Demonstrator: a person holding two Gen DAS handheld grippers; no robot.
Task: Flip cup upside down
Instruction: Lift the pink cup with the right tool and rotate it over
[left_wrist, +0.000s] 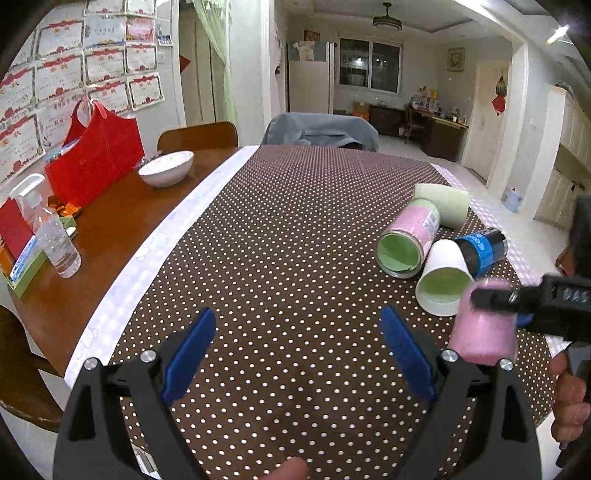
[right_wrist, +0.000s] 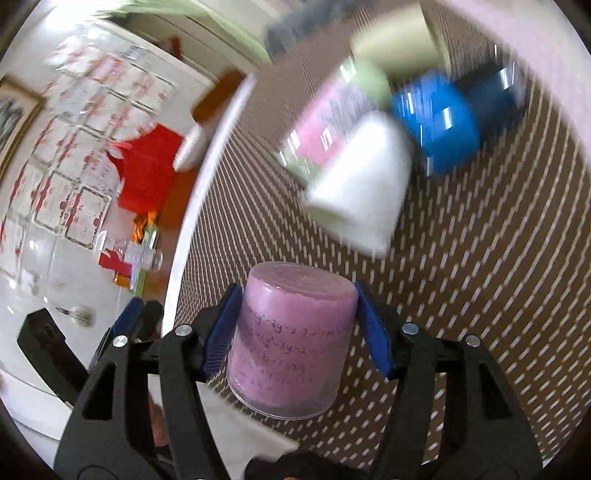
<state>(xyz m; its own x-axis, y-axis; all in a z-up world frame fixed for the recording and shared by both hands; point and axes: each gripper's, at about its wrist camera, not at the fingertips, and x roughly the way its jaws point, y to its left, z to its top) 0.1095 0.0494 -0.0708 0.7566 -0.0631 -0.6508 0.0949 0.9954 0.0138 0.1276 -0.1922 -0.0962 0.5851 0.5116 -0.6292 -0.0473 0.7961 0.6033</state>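
Observation:
My right gripper (right_wrist: 295, 332) is shut on a pink plastic cup (right_wrist: 291, 332), its blue pads on the cup's two sides; the closed base points away from the camera and the rim toward it. The right wrist view is blurred by motion. In the left wrist view the pink cup (left_wrist: 484, 325) hangs above the dotted tablecloth (left_wrist: 295, 240) at the right, held by the right gripper (left_wrist: 491, 299). My left gripper (left_wrist: 299, 332) is open and empty over the cloth, left of the cup.
Several cups lie on their sides at the right: a white one (left_wrist: 443, 275), a pink-and-green one (left_wrist: 406, 240), a blue one (left_wrist: 484, 247), a pale green one (left_wrist: 443, 203). A bowl (left_wrist: 166, 168), a spray bottle (left_wrist: 51, 232) and a red bag (left_wrist: 96, 151) stand on the wooden table to the left.

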